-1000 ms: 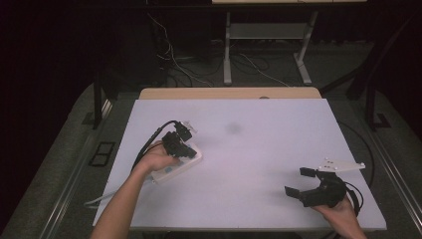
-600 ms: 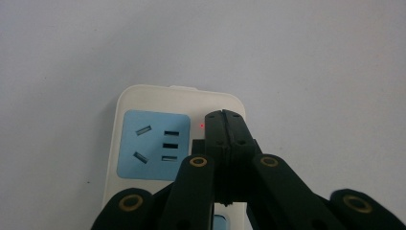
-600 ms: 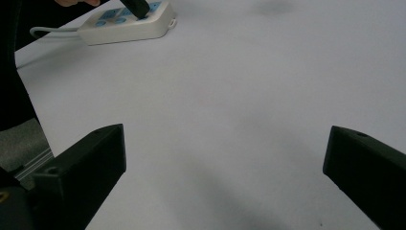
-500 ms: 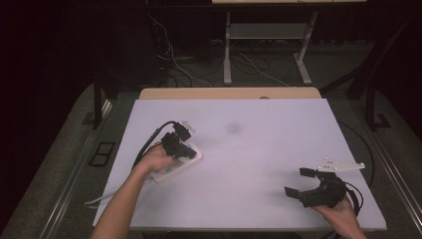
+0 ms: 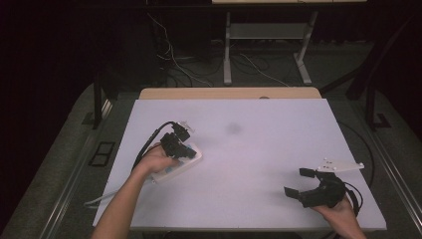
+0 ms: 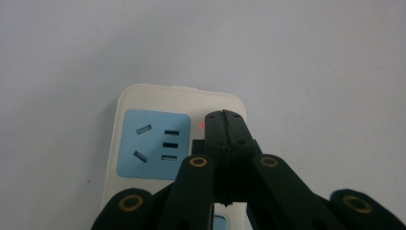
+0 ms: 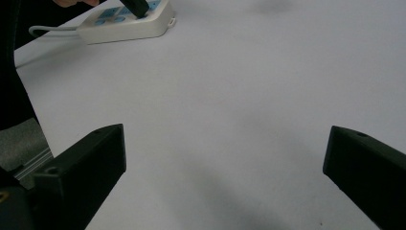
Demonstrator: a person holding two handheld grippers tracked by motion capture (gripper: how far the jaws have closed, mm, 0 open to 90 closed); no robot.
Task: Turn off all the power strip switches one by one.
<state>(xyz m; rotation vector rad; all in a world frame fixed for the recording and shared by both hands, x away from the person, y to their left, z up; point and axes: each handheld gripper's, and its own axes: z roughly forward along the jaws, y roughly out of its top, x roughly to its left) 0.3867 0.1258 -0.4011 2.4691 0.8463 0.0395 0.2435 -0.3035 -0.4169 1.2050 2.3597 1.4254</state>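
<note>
One power strip [image 5: 180,162] on the white desk [image 5: 259,149], near its left edge, cord trailing off toward the front-left corner. Two tools. Left tool [image 6: 224,116] pressed down on the strip's top, jaws together with nothing between them, tips just beside a small red light [image 6: 202,125] and next to a blue socket panel [image 6: 152,144]. Right tool [image 5: 299,183] resting at the front right, well apart from the strip, jaws wide apart and empty. Compared with a second ago: no visible change, both hands in the same spots.
</note>
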